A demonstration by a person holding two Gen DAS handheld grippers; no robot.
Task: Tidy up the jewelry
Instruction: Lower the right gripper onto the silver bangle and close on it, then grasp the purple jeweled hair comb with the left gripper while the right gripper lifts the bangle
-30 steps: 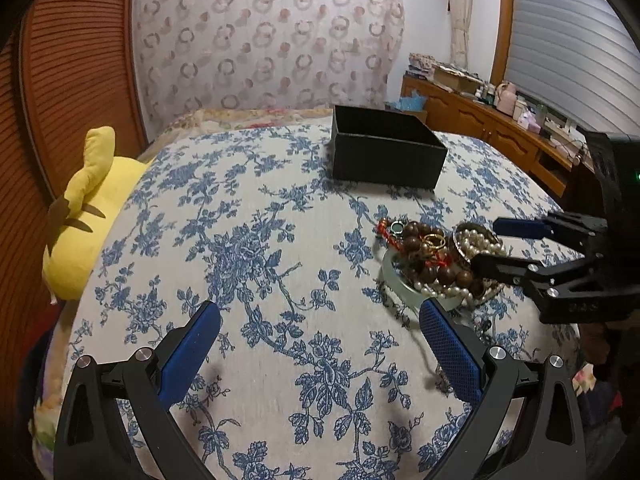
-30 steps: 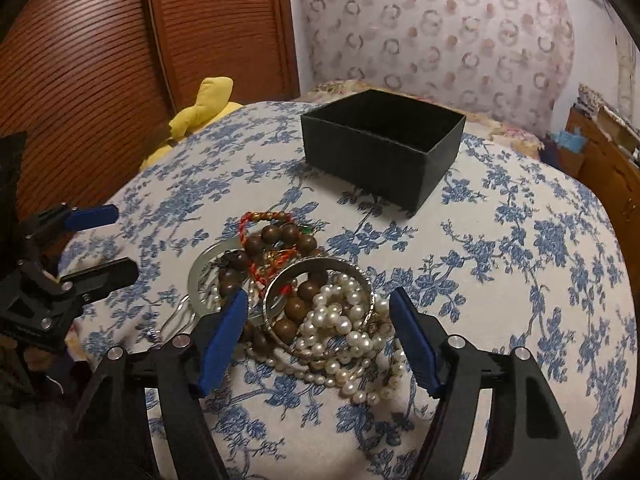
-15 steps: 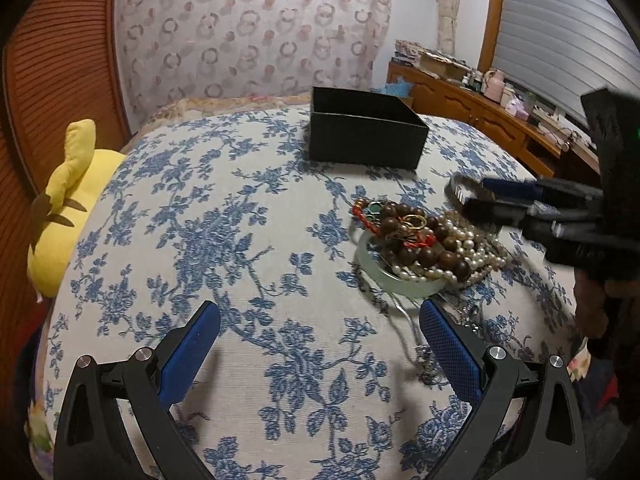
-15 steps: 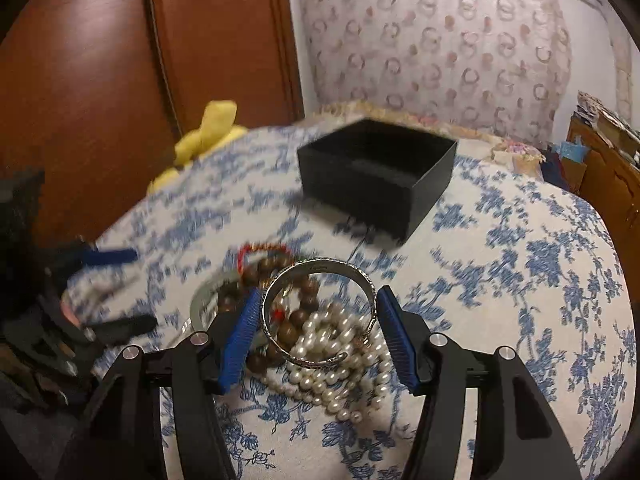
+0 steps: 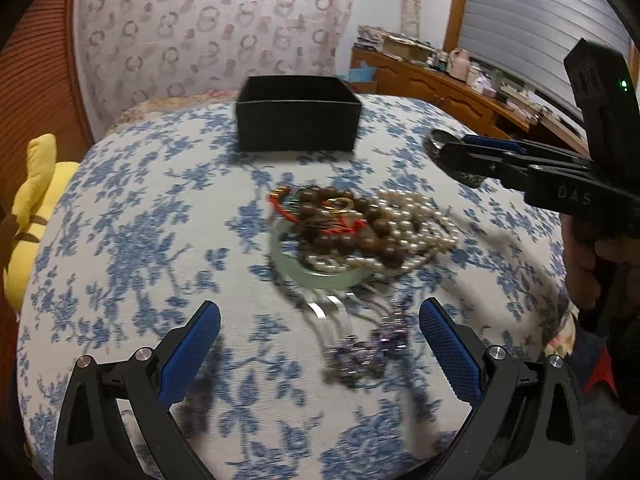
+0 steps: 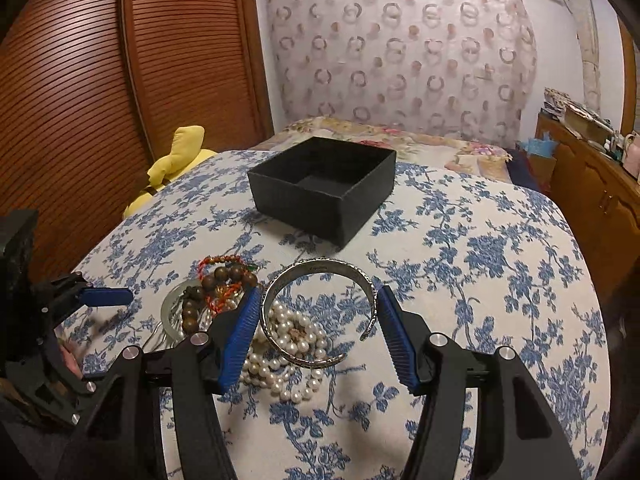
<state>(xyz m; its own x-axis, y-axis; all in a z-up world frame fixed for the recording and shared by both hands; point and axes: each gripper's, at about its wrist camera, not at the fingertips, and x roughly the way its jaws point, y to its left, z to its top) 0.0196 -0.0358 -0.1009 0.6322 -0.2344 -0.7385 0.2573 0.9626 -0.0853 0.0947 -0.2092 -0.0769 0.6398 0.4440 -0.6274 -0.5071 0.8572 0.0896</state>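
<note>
Above the blue-flowered bedspread (image 6: 500, 264), the right claw (image 6: 316, 320) grips an engraved silver cuff bracelet (image 6: 320, 280); the left claw (image 5: 320, 340) gapes, holding nothing.

Right claw (image 6: 316, 312) grips a silver cuff bangle (image 6: 320, 312), seemingly lifted above the pearls (image 6: 292, 344).

The right hand-held gripper (image 6: 316, 332) has closed on the silver bangle (image 6: 320, 312) and apparently lifted it off the pearls (image 6: 292, 356)
</note>
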